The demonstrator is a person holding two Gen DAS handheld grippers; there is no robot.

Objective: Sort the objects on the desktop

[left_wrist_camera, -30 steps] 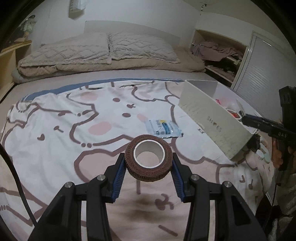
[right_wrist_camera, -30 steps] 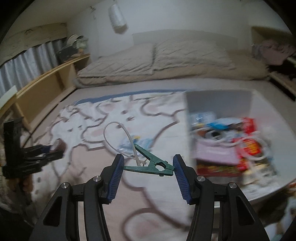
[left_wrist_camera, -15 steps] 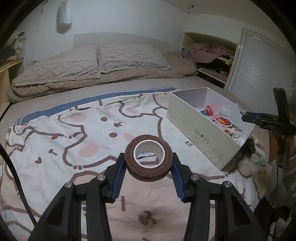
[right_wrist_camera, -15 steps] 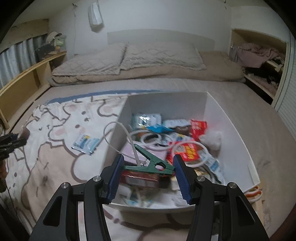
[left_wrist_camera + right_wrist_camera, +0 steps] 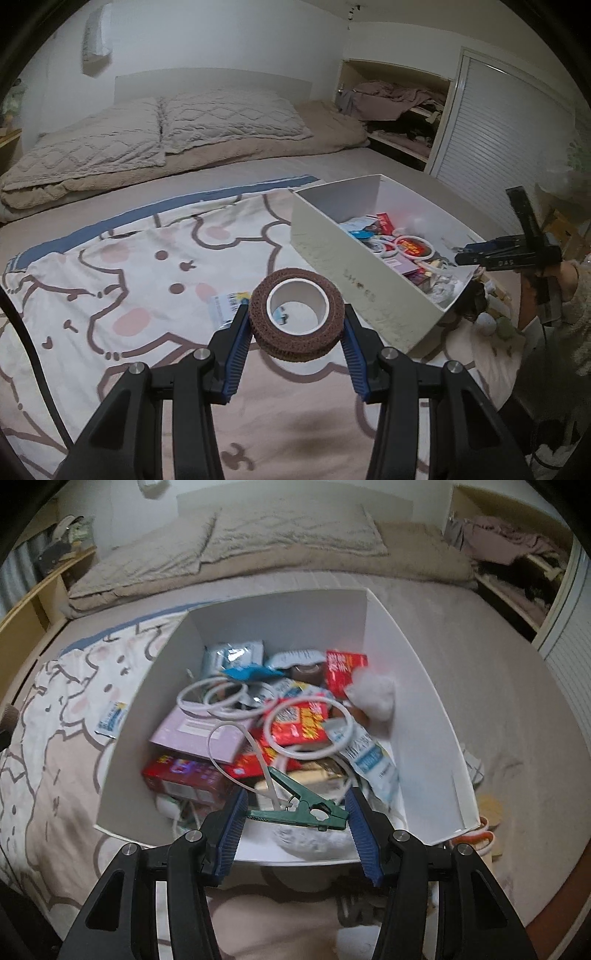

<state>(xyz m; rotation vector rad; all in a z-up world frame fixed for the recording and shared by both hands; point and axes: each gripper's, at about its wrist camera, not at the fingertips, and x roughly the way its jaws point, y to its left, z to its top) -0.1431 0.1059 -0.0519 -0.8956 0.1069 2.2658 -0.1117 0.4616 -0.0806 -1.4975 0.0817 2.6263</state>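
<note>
Over the white box [image 5: 417, 686] on the bed my right tongs [image 5: 295, 814] hang, their blue pads pressed on either end of a green clip [image 5: 299, 806] with a white loop [image 5: 240, 749] threaded through it — the clip lies crosswise between the pads, above the near end of the box. Below it the box is crowded: white rings [image 5: 310, 723], red packets [image 5: 299, 720], a pale purple box [image 5: 199, 734], a red carton [image 5: 184, 771], a blue sachet [image 5: 247, 672] and a tuft of white fluff [image 5: 373, 694]. My left tongs [image 5: 297, 328] are closed on a brown roll of tape [image 5: 297, 314], its white core facing the camera, held up over the cartoon-print blanket [image 5: 110, 280] to the left of the box [image 5: 354, 273]. One small blue-and-white sachet [image 5: 225, 304] lies on the blanket just beyond the roll, near the box's long side. From the left camera I can see the right tongs [image 5: 465, 256] at the far right edge, reaching over the box's near corner, with the person's hand [image 5: 563, 273] behind them. Two grey pillows [image 5: 162, 125] sit at the head of the bed.
</note>
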